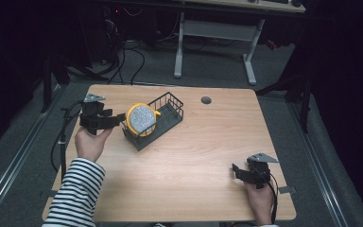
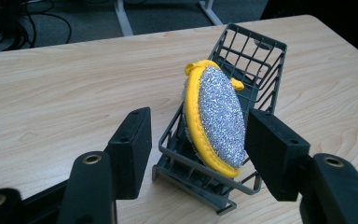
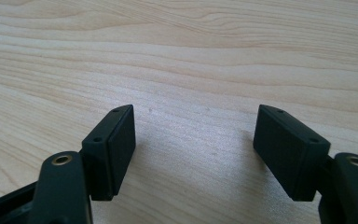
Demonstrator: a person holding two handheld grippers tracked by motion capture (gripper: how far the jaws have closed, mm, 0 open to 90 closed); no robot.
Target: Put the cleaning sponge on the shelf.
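On the pale wood surface [image 1: 179,156], in a dark room with a desk frame [image 1: 215,45] at 12 o'clock: a basket and two grippers.
At 10 o'clock a dark wire basket [image 1: 170,112] holds a round yellow-rimmed glittery scrubber [image 1: 141,119] propped on edge. The left gripper [image 1: 118,119] sits just beside it, jaws wide; the right gripper [image 1: 236,170], at 5 o'clock, rests with jaws wide over bare wood.
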